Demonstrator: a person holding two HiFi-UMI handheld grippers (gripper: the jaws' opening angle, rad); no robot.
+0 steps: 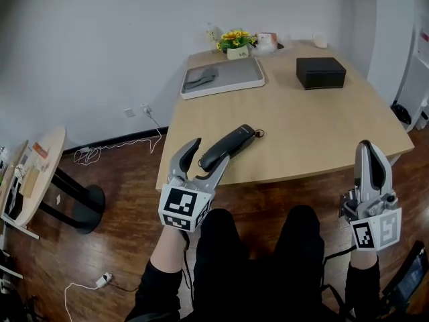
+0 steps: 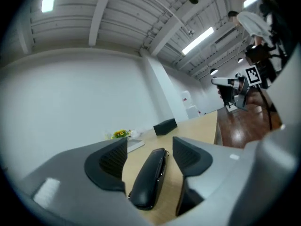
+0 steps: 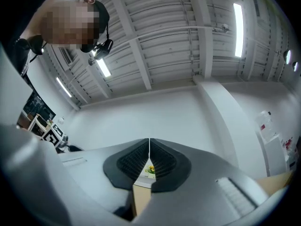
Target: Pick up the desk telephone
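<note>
A black telephone handset lies on the light wooden table, close to its front left edge, with its near end pointing at me. My left gripper is open and level, one jaw on each side of the handset's near end. In the left gripper view the handset lies between the jaws of the left gripper, with a gap to each pad. My right gripper is shut with nothing in it and tilts upward in front of the table's right front edge. The right gripper shows its pads pressed together.
On the table's far side stand a white tray with a grey cloth, a black box and a small flower pot. A round side table stands at the left. Cables lie on the wooden floor. My legs are below the table edge.
</note>
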